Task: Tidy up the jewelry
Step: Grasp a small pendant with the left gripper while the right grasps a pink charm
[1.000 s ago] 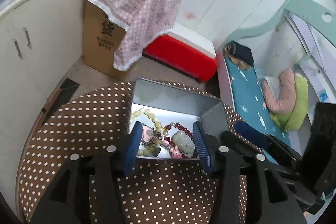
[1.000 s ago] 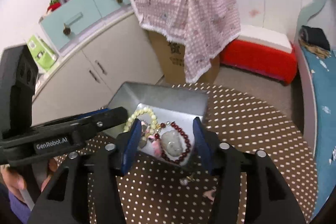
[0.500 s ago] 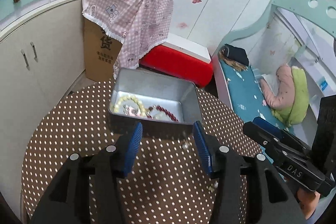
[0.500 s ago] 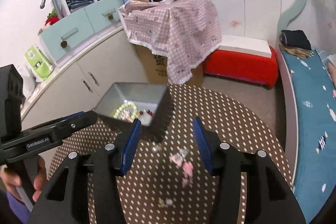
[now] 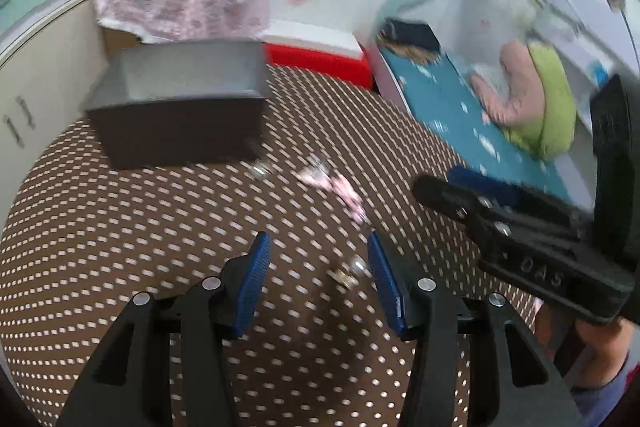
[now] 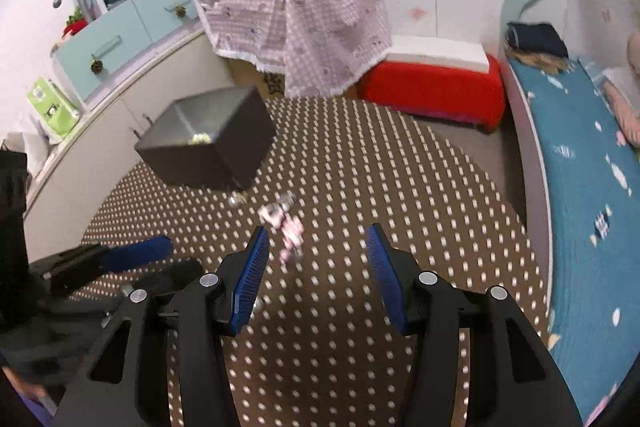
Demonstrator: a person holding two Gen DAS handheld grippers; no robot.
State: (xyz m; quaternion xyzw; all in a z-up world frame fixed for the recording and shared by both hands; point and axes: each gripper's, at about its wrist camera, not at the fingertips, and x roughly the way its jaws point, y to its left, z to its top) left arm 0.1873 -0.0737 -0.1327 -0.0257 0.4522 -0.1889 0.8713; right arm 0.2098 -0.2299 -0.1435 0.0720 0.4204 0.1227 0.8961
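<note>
Left wrist view has both the left gripper (image 5: 316, 259) and right gripper (image 6: 316, 251) apart and empty over the table (image 5: 120, 247), where blurred, tiny loose jewelry (image 5: 332, 183) beside the box (image 5: 176, 119) could be nudged away or missed.

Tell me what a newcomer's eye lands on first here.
The brown polka-dot tablecloth fills both views, with a dark metal box standing at its far left. Small pink jewelry pieces lie scattered on the cloth just ahead of the open right tongs; a red bench stands behind.
</note>
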